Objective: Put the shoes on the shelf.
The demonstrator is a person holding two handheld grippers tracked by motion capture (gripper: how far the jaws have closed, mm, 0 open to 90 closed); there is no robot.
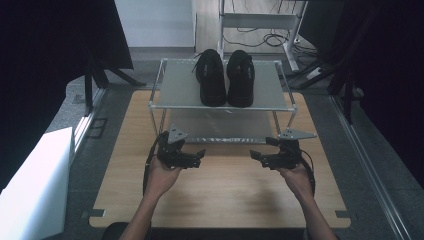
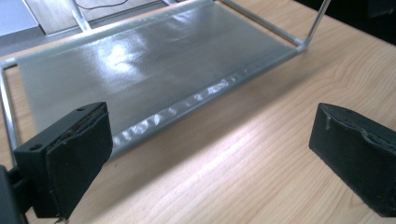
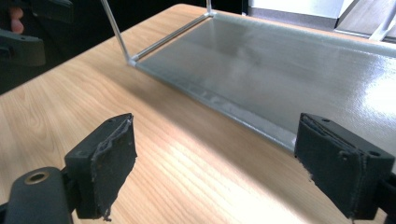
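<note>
On top shelf of grey metal rack (image 1: 175, 87): pair of black lace-up shoes (image 1: 225, 77) (probably stored); left gripper (image 1: 199, 159), right gripper (image 1: 254, 155) jaws spread, empty.

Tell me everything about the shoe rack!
The shoe rack stands on the wooden table. It has thin silvery metal tubes for a frame and two grey, slightly shiny fabric-looking shelves, one above the other. A pair of black lace-up shoes sits side by side on the top shelf. The bottom shelf holds nothing.
</note>
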